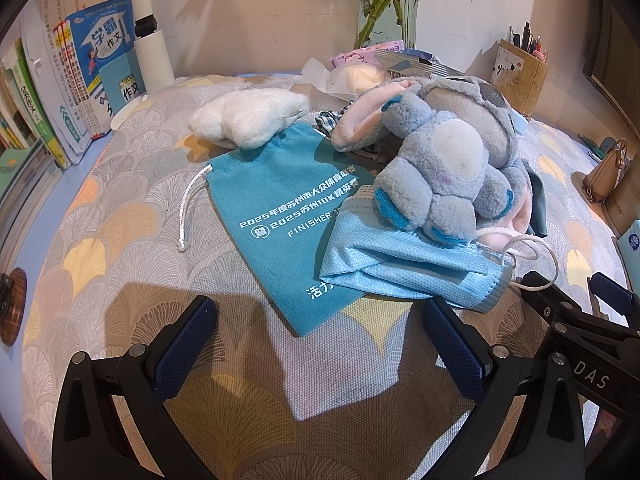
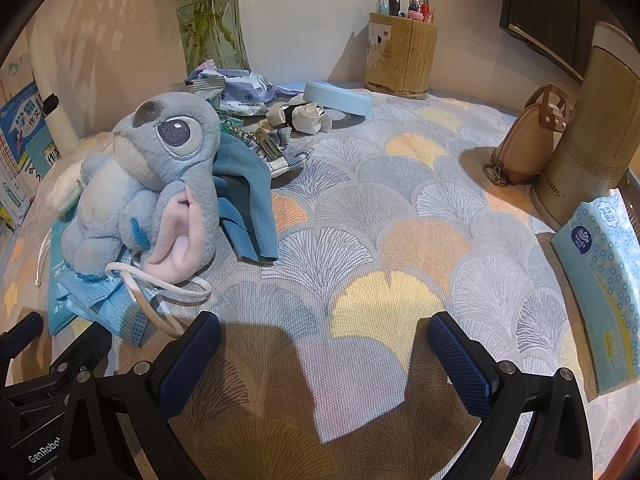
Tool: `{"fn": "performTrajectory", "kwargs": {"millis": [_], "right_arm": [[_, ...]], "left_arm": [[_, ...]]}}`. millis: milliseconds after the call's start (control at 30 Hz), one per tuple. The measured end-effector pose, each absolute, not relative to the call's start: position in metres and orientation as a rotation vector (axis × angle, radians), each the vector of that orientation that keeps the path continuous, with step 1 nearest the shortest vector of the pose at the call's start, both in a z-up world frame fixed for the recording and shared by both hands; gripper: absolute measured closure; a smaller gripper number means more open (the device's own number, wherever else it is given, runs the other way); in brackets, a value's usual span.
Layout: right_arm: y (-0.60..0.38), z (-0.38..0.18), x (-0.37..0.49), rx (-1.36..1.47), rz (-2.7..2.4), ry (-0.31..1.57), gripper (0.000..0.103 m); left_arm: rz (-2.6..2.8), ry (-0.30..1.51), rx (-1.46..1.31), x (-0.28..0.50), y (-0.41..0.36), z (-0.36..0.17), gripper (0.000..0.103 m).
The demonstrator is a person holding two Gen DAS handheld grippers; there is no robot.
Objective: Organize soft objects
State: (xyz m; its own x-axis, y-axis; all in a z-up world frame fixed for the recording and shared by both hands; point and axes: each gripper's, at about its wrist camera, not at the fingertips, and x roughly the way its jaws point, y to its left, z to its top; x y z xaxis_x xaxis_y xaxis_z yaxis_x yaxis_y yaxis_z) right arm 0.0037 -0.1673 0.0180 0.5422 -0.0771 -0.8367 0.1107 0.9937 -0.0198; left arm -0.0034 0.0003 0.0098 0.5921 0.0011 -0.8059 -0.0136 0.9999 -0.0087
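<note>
A grey-blue plush toy (image 1: pixel 444 160) lies on a light blue face mask (image 1: pixel 404 268), which overlaps a teal drawstring pouch (image 1: pixel 280 208). A white fluffy plush (image 1: pixel 248 116) lies behind the pouch. My left gripper (image 1: pixel 320 340) is open and empty, just in front of the pouch's near corner. My right gripper (image 2: pixel 324 356) is open and empty over bare cloth, to the right of the pile. In the right wrist view the plush toy (image 2: pixel 152 184) lies on the mask (image 2: pixel 116 300), with a folded teal cloth (image 2: pixel 244 200) beside it. The mask's white ear loops (image 2: pixel 160 292) lie near the right gripper's left finger.
A patterned tablecloth (image 2: pixel 400 220) covers the table. Books (image 1: pixel 80 80) stand at the left, a glass vase (image 1: pixel 388 4) and wipe packs (image 2: pixel 244 92) at the back. A pen holder (image 2: pixel 400 56), tan pouch (image 2: pixel 528 140), thermos (image 2: pixel 588 128) and tissue pack (image 2: pixel 600 288) stand at the right.
</note>
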Motion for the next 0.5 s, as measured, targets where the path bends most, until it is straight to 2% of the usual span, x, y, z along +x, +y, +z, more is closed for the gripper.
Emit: {"fn": "performTrajectory", "kwargs": {"millis": [500], "right_arm": [[-0.1678,0.0179,0.0041,0.043,-0.110,0.992,0.000]], "left_arm": [[0.008,0.937,-0.015,-0.0035,0.0004,0.0097,0.000]]}}
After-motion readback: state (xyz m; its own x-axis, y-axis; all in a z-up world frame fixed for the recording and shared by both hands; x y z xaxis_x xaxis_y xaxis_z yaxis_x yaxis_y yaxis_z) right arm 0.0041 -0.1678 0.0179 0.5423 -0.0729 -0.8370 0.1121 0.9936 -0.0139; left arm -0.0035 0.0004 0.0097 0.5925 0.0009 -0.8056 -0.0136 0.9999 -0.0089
